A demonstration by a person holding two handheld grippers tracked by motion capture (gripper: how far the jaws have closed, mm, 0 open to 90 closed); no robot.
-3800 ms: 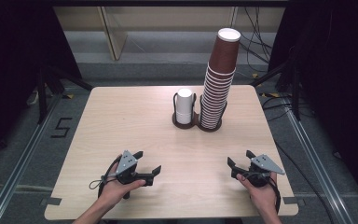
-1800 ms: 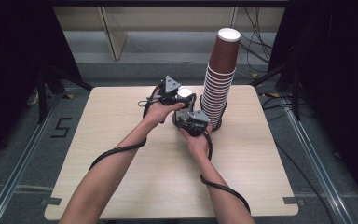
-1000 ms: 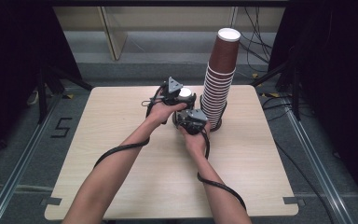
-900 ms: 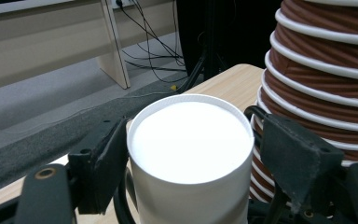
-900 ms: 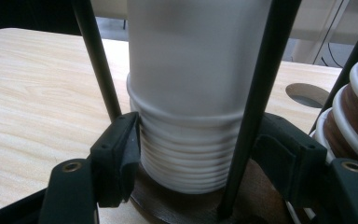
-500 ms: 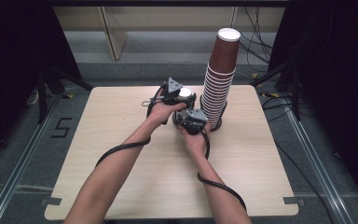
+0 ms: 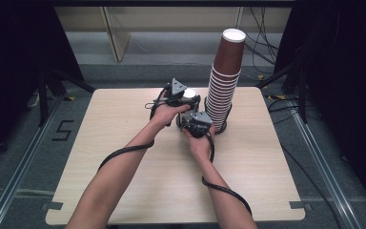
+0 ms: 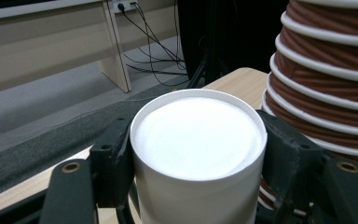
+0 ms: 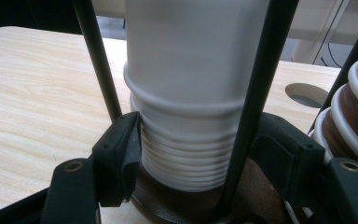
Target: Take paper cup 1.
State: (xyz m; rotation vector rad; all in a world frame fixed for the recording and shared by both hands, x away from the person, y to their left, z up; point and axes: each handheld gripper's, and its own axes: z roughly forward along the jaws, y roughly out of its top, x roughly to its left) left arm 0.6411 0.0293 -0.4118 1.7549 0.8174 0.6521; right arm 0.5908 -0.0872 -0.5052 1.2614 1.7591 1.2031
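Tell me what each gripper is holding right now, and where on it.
The left gripper clamps the top white cup just below its upturned base. The right gripper clamps the white cup stack low down, at the nested rims.

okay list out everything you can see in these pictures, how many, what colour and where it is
table: one, light wood, under everything.
white cup stack: one short stack of upside-down white cups, back middle of the table, in a holder.
holder rods: at least two, black, upright beside the white stack.
holder base: one, dark brown, under the white stack.
brown cup stack: one tall stack, brown with white rims, right of the white stack.
round hole: one, in the tabletop behind the stacks.
left gripper: one, black, jaws just closed on the top white cup.
right gripper: one, black, jaws shut on the lower rims of the white stack.
forearms: two, bare, reaching in from the bottom edge.
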